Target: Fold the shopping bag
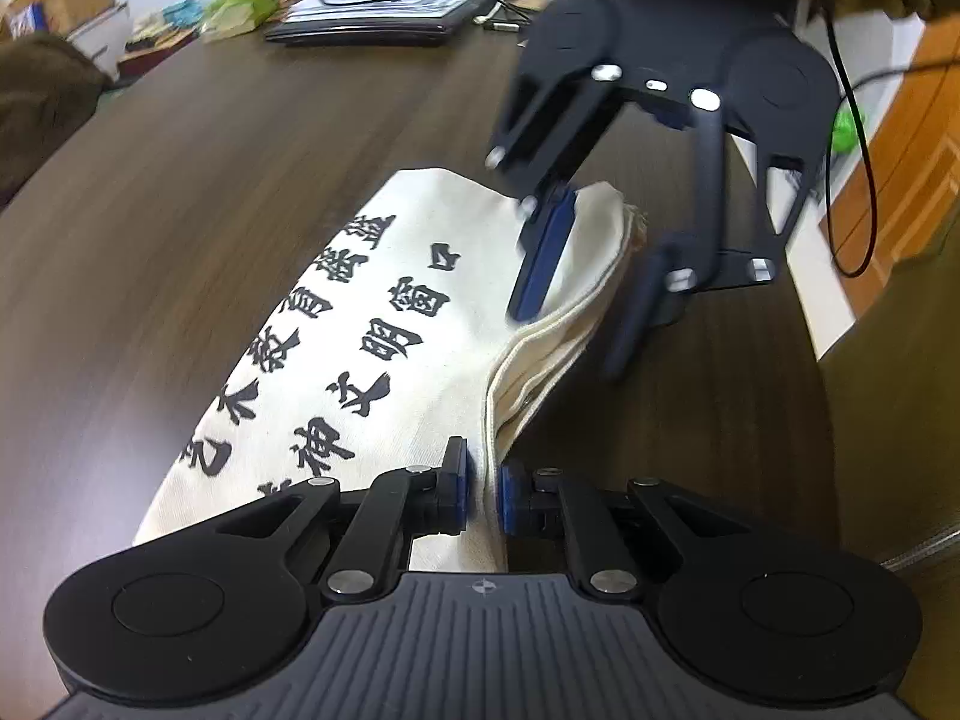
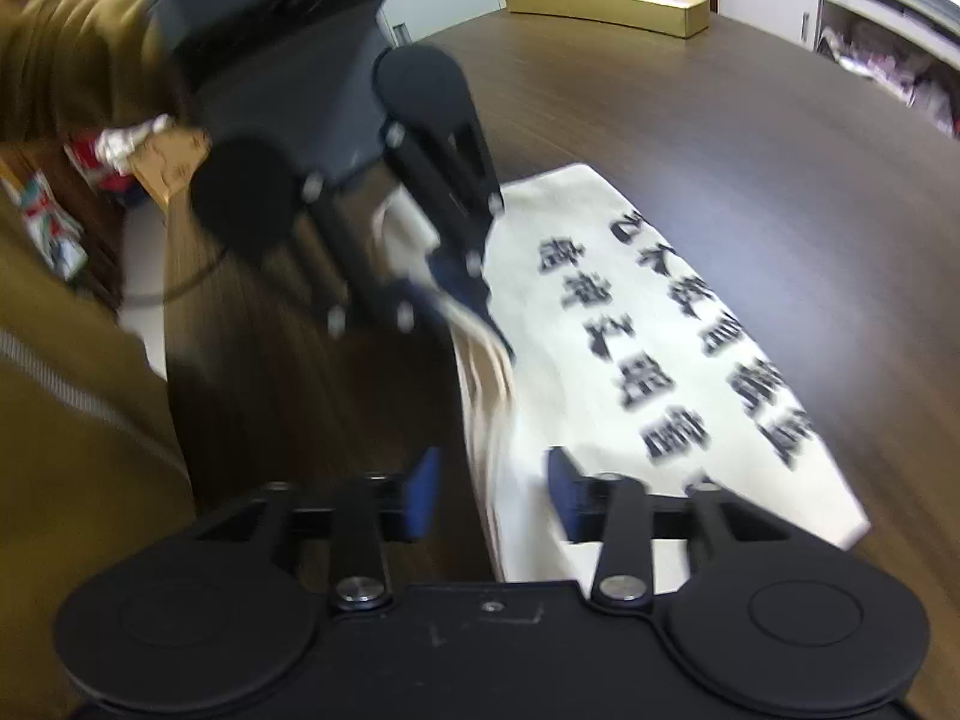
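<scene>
Folded shopping bag point(image 1: 336, 330) on the dark wooden bench point(image 1: 240, 150), a hand-held gripper at each end of its layered edge.

The cream bag with black printed characters lies flat near the bench edge closest to the person. The left hand-held gripper point(image 1: 483, 489) pinches the bag's stacked edge between its blue pads. The right hand-held gripper point(image 2: 489, 492) stands spread, pads either side of the same edge without pressing. A gold box point(image 2: 606, 3) sits at the far edge.

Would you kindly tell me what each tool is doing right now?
Left tool: closed on the bag edge.
Right tool: open, straddling the bag's edge.
</scene>
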`<state>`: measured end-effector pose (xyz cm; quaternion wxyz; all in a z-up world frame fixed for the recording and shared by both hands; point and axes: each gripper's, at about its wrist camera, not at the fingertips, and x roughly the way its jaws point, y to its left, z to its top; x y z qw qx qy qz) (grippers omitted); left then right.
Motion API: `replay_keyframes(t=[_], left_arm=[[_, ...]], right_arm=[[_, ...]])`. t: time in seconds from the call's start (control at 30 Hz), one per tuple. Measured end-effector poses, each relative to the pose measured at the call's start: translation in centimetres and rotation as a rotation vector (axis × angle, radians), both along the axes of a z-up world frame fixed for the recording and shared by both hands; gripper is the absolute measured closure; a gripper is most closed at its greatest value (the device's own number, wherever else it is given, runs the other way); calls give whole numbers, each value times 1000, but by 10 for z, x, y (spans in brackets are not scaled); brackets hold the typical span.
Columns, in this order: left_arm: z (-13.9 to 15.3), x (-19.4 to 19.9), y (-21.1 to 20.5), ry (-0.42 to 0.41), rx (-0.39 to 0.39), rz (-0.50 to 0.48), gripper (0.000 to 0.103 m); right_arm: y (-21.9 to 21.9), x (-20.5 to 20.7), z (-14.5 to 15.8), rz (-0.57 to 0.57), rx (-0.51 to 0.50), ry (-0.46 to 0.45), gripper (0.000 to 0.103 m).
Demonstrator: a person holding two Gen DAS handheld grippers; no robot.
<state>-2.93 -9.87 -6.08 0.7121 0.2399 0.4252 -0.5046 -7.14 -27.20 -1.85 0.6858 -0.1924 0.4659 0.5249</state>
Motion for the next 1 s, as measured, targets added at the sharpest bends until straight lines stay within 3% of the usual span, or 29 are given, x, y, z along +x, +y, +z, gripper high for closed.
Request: replay_keyframes(t=[0.23,0.5,0.8,0.93,1.0], left_arm=[[2,23,6,80,-34,51,93],[-5,44,9,197,-68,138,93],[-6,78,11,361,-75,195,92],[-4,82,5,315,-60,149,88],[-1,75,5,259,-50,108,86]], right_arm=[[-35,-10,0,15,-54,-92,61],[-56,-14,-20,-45,28,-86,67],[-98,57,-59,-516,233,452,74],[-116,73,-76,-666,297,632,75],[-119,75,-77,-693,303,662,75]])
